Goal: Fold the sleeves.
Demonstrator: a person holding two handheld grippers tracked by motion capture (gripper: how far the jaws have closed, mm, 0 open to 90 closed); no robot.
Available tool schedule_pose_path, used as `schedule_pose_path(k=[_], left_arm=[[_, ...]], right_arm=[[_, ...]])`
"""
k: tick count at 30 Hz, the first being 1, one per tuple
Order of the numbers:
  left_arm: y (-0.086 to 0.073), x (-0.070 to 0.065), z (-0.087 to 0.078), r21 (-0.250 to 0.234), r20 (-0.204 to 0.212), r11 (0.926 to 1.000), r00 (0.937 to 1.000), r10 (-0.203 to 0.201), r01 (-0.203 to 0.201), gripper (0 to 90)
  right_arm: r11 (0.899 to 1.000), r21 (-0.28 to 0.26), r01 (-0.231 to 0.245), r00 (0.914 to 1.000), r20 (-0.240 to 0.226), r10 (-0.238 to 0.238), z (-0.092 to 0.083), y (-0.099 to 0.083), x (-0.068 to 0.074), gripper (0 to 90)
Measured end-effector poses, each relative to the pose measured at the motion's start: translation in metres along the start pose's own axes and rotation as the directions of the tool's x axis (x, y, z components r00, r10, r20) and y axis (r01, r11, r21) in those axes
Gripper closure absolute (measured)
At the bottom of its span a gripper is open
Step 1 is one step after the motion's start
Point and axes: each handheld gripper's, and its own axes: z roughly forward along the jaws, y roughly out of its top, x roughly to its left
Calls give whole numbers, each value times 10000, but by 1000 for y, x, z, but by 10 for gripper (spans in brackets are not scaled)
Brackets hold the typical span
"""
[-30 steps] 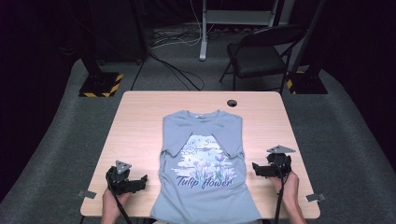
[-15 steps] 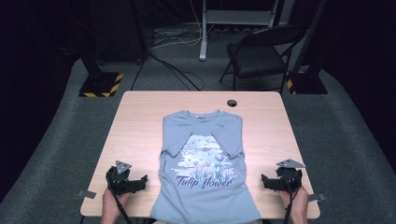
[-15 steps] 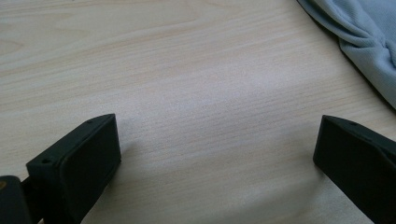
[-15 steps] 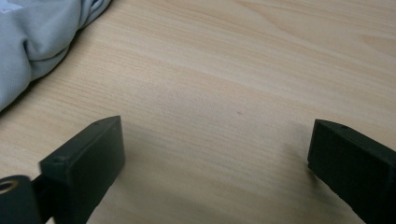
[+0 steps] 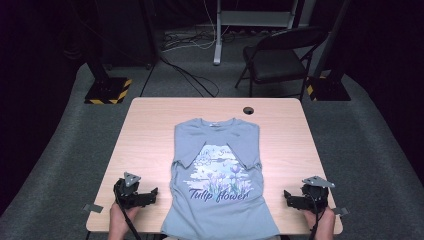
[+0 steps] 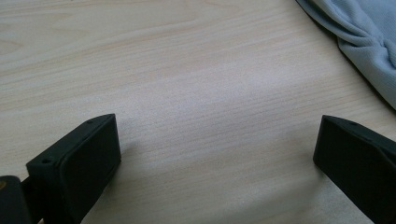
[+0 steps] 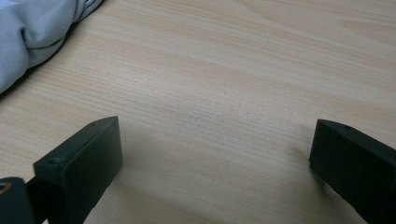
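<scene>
A light blue T-shirt printed with flowers and "Tulip flower" lies flat on the wooden table, both sleeves folded inward over the front. Its hem hangs over the near edge. My left gripper rests on the table left of the shirt, open and empty, with a fold of the shirt at the upper right of the left gripper view. My right gripper rests right of the shirt, open and empty; in the right gripper view the shirt's edge shows at the upper left.
A small dark round hole sits near the table's far edge. Behind the table stand a black folding chair, stand bases with yellow-black tape and cables on grey carpet. Bare wood flanks the shirt on both sides.
My right gripper has drawn back from beside the shirt toward the near right corner of the table. The left gripper and the shirt have stayed put.
</scene>
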Motion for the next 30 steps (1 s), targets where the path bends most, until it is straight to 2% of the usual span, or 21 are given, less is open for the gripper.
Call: schedule_pose_path(k=[30], left_arm=[[1,0,1,-9,75,10000,10000,54,-54,2]], right_arm=[[10000,23,92,9999,-77,-91,2,1,1,6]])
